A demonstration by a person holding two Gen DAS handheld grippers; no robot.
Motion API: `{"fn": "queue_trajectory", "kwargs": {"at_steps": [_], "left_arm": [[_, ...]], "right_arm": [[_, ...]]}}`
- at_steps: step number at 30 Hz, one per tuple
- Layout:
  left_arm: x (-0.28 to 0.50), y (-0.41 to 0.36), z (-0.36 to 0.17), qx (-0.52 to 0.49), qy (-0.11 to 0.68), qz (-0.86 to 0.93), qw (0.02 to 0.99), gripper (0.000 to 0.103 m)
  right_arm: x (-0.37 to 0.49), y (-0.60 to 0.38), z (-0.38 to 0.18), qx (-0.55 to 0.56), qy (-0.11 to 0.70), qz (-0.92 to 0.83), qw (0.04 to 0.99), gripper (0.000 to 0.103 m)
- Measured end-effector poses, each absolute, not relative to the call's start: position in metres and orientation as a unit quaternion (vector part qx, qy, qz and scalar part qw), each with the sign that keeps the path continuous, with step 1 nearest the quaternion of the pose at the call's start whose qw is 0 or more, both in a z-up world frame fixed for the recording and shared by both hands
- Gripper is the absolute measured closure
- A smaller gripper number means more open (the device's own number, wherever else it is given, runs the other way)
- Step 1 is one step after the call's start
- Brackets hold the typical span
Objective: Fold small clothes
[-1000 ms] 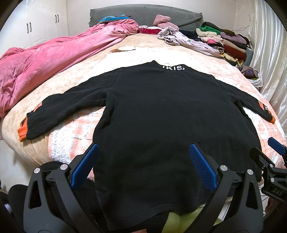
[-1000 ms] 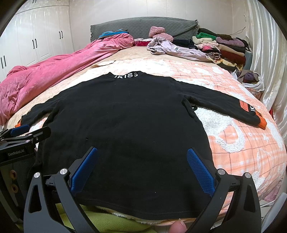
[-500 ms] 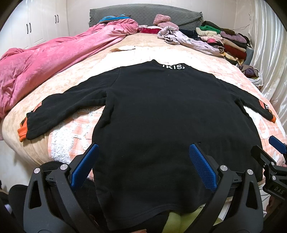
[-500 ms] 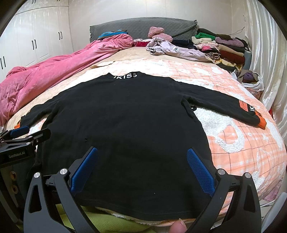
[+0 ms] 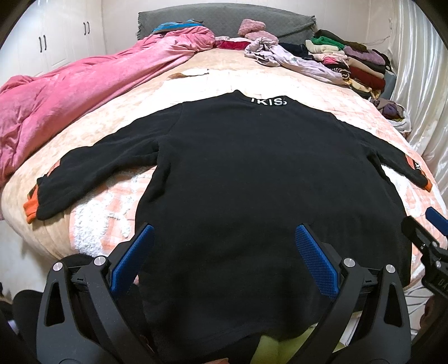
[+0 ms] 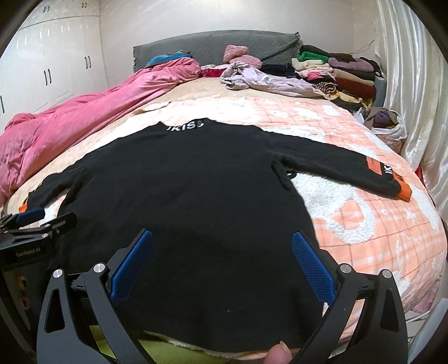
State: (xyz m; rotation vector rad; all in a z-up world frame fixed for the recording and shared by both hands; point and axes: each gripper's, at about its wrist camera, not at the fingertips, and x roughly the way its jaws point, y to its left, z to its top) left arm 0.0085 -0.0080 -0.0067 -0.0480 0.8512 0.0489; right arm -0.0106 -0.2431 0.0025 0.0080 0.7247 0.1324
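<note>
A black sweatshirt [image 5: 252,179] [image 6: 179,190] lies spread flat on the bed, back up, white lettering at the collar, both sleeves stretched outward with orange cuffs. My left gripper [image 5: 224,249] hovers open over the hem's left part, nothing between its blue pads. My right gripper [image 6: 221,252] is open above the hem's right part, also empty. The right gripper's tip [image 5: 428,232] shows at the left wrist view's right edge. The left gripper [image 6: 36,224] appears at the right wrist view's left edge. The hem hangs over the near bed edge.
A pink duvet [image 5: 70,92] runs along the bed's left side. Loose and stacked folded clothes [image 5: 350,61] fill the far right by the grey headboard [image 5: 224,19]. White wardrobes [image 6: 47,72] stand left, a shiny curtain [image 6: 411,84] right. A fingertip [image 6: 277,354] shows at the bottom.
The right wrist camera has tipped up and risen slightly, so the sweatshirt sits lower in its view. The left gripper has barely moved. Both stay open.
</note>
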Motion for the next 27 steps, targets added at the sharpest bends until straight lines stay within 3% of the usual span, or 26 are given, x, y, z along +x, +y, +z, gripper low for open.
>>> {"fn": "queue_trajectory", "kwargs": {"at_steps": [27], "left_arm": [[0.104,-0.034,0.000,-0.021,0.433,-0.003,0.901,0.009]], "right_arm": [[0.066,-0.343,0.006,0.054,0.350,-0.044,0.934,0.004]]}}
